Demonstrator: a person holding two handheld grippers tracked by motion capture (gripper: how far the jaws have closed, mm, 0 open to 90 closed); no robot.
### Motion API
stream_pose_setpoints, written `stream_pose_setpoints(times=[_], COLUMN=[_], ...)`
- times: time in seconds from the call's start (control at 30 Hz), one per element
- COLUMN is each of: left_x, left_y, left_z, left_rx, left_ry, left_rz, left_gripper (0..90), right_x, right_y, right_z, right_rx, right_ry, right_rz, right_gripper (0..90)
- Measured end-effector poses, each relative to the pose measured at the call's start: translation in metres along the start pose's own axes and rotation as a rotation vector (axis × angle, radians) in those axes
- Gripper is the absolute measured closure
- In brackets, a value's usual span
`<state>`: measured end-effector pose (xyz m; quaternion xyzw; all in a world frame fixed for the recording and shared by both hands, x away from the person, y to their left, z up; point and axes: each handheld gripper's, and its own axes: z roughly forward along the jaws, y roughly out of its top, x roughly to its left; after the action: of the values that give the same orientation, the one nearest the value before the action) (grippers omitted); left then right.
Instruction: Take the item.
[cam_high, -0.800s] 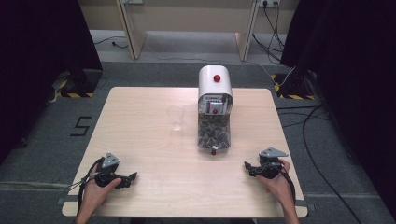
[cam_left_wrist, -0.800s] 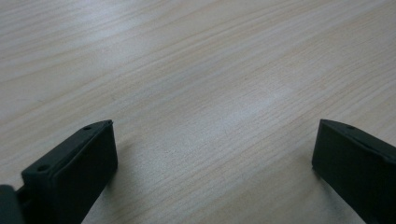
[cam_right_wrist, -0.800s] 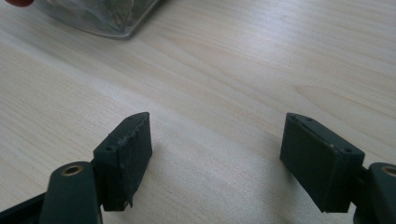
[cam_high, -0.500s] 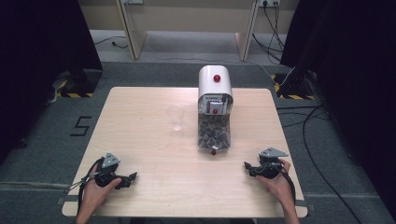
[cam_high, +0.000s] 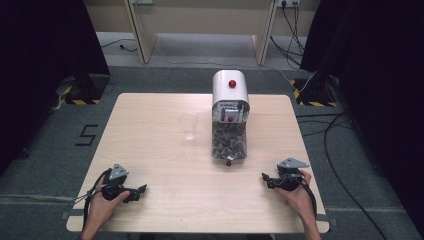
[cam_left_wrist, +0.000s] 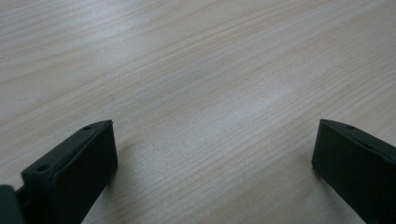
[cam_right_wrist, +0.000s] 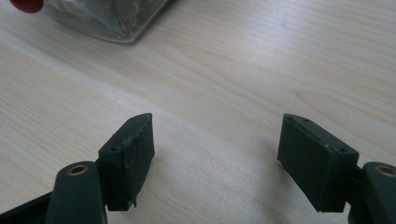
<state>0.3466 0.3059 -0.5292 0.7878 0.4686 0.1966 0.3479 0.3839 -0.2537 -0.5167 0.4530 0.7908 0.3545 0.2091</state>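
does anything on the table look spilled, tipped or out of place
Nothing stands out. The dispenser stands upright at the table's middle with its contents inside, the clear cup stands upright just left of it, and no spill shows. The left gripper and right gripper rest open near the front edge.

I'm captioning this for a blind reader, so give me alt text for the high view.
A white dispenser stands mid-table with a clear cup to its left. Near the wooden table's front edge, the left gripper and right gripper rest open, empty.
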Motion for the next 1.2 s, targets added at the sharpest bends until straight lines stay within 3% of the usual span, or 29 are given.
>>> stream_pose_setpoints(times=[1.2], left_x=[0.0], left_y=[0.0], left_z=[0.0], left_rx=[0.0], left_ry=[0.0], left_rz=[0.0], left_gripper=[0.0], right_x=[0.02], right_y=[0.033], right_z=[-0.025], right_rx=[-0.131], right_ry=[0.018], right_rz=[-0.044], right_gripper=[30.4])
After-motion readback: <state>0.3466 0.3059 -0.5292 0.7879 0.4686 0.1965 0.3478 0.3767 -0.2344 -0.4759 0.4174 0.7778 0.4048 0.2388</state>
